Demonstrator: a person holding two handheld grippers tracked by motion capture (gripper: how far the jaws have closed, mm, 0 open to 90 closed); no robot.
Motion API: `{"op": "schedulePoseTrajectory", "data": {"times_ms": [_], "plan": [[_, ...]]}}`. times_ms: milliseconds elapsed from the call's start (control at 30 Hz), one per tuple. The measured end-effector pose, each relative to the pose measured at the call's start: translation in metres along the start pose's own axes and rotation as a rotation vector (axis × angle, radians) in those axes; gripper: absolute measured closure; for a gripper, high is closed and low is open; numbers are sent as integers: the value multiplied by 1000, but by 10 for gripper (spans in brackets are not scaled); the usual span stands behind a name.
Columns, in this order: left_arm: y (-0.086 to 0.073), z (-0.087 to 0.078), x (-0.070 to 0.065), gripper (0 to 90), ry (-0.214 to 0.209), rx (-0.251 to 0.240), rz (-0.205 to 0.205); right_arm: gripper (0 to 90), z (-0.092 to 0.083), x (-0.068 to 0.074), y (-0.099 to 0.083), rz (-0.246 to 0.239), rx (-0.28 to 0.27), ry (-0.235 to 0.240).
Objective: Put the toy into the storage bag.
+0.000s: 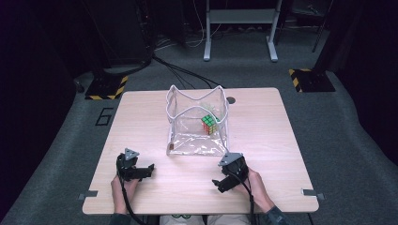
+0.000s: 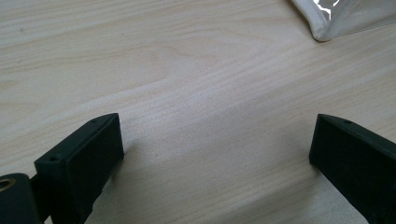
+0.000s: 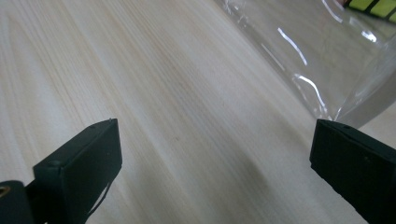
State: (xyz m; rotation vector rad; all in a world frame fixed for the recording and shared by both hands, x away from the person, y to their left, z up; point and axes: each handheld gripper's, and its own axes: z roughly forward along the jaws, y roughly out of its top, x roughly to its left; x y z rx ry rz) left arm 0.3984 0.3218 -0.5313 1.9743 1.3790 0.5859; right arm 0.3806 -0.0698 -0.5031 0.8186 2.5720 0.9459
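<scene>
In the high view, a wooden table fills the middle of the frame, and a clear plastic bag with a white rim stands open near its centre. A colourful puzzle cube sits inside the bag, toward its right wall. The left gripper lies at the lower left of the table, held in the person's left hand, well apart from the bag and below its lower left corner. The right gripper is at the lower centre-right, held in the right hand, just below the bag's lower right corner. Both pairs of jaws look spread.

In the left gripper view, the two black jaws stand wide apart at the lower left and lower right of the frame, with bare table between them. The white-edged corner of the bag shows at the upper right, well beyond the jaws and off to the right of the gap.

In the right gripper view, the jaws are again wide apart with nothing between them but table. The bag runs across the upper right, its clear wall coming down close to the right jaw. A strip of the cube, yellow-green, peeks in at the top right corner, behind the plastic.
</scene>
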Motion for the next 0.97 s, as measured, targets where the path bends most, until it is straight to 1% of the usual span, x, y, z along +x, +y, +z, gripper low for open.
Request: {"op": "schedulePoseTrajectory", "data": {"times_ms": [33,100,200,233,267,333,400,433,467,533,567,667,867,967], "plan": [[0,0,0,26,0,0,0,15,3,-2,-6,7,2,4],[0,0,0,26,0,0,-1,15,5,-3,-8,9,-1,2],[0,0,0,26,0,0,0,16,7,-5,-14,35,-1,2],[0,0,0,26,0,0,-1,16,8,-6,-16,38,-7,4],[0,0,0,26,0,0,-1,16,8,-6,-18,55,-3,10],[0,0,0,26,0,0,-1,14,10,-7,-21,59,-4,4],[0,0,0,26,0,0,-2,15,11,-10,-24,67,-22,15],[0,0,0,26,0,0,-2,14,10,-9,-25,81,-28,11],[0,0,0,26,1,0,-2,12,11,-10,-26,77,-37,9],[0,0,0,26,0,0,-2,10,11,-10,-28,89,-47,2],[0,0,0,26,0,0,-2,9,11,-11,-29,86,-58,1],[0,0,0,26,0,0,0,8,11,-10,-30,93,-60,-1],[0,0,0,26,2,1,-3,0,10,-10,-31,90,-60,-2],[0,0,0,26,2,0,-3,0,9,-10,-31,103,-55,-6]]}}
